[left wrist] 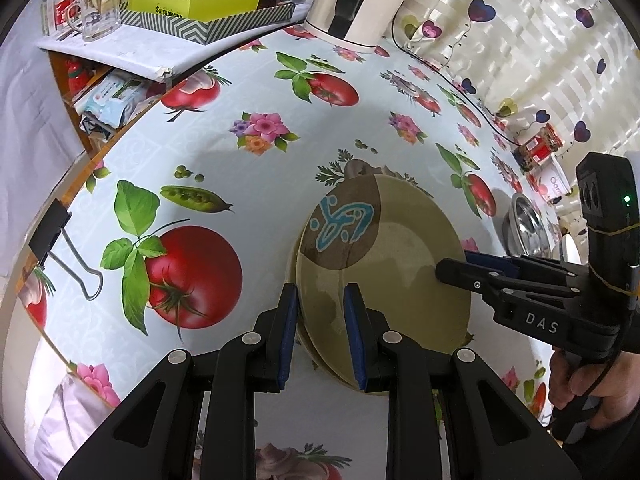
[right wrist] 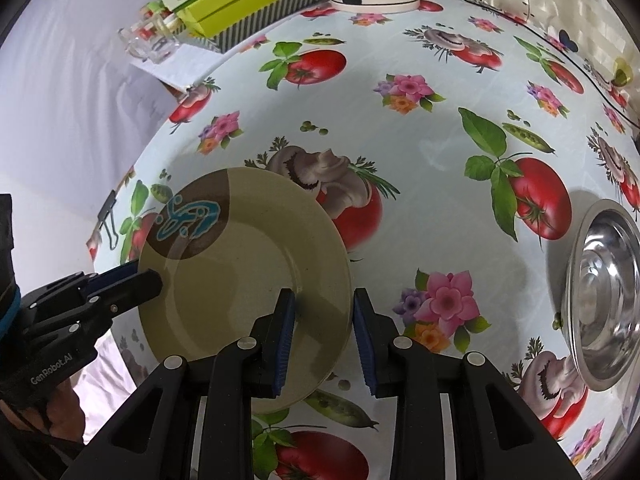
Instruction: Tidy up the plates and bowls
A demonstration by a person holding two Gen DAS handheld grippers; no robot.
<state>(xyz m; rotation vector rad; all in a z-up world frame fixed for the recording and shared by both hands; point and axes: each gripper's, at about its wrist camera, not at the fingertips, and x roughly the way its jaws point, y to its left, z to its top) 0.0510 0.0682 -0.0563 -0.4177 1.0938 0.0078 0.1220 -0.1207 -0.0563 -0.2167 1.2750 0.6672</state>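
My left gripper (left wrist: 321, 332) straddles the near-left rim of the beige plate (left wrist: 400, 256) on the vegetable-print tablecloth (left wrist: 248, 184); my right gripper (right wrist: 323, 340) straddles its opposite rim. Whether either pair of pads actually clamps, I cannot tell.

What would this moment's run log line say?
left hand-held gripper: straddles near rim of plate stack | right hand-held gripper: straddles top plate's opposite rim | steel bowl: untouched
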